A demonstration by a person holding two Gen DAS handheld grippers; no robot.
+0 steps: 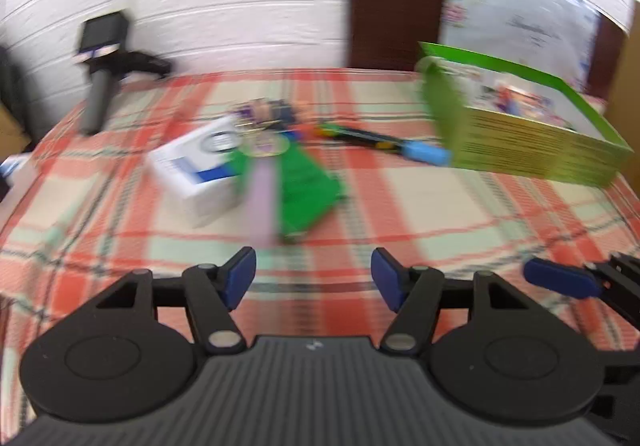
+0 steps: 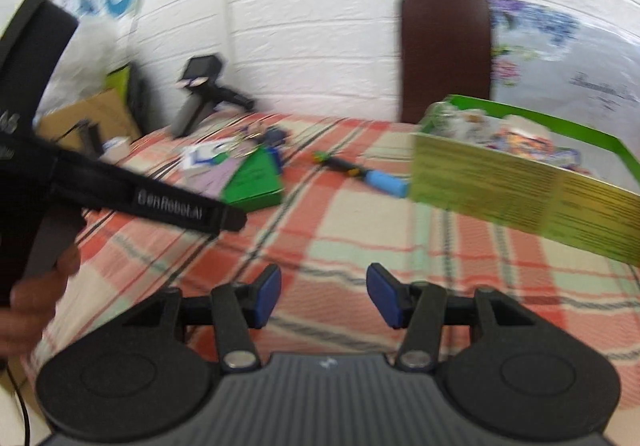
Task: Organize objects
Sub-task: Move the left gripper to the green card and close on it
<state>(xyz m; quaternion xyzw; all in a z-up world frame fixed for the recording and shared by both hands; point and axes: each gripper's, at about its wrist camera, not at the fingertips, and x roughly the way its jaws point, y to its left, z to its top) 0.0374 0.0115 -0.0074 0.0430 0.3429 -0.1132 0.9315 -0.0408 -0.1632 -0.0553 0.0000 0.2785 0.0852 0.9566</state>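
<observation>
On the plaid cloth lies a loose pile: a white and blue box [image 1: 196,173], a green packet [image 1: 308,185] with a lilac strip [image 1: 262,201] across it, keys with small trinkets [image 1: 264,115], and a dark pen with a light blue end [image 1: 384,143]. An open green box [image 1: 520,125] holding printed items stands at the right. My left gripper [image 1: 313,280] is open above the cloth, short of the pile, nothing between its blue pads. My right gripper [image 2: 324,296] is open too, over bare cloth, with the green box [image 2: 520,189] to its right.
A dark handheld device on a stand [image 1: 102,61] sits at the table's far left corner. A brown chair back [image 1: 396,1] rises behind the table against a white brick wall. A hand [image 2: 36,302] holding the left gripper's body [image 2: 132,197] fills the left of the right wrist view.
</observation>
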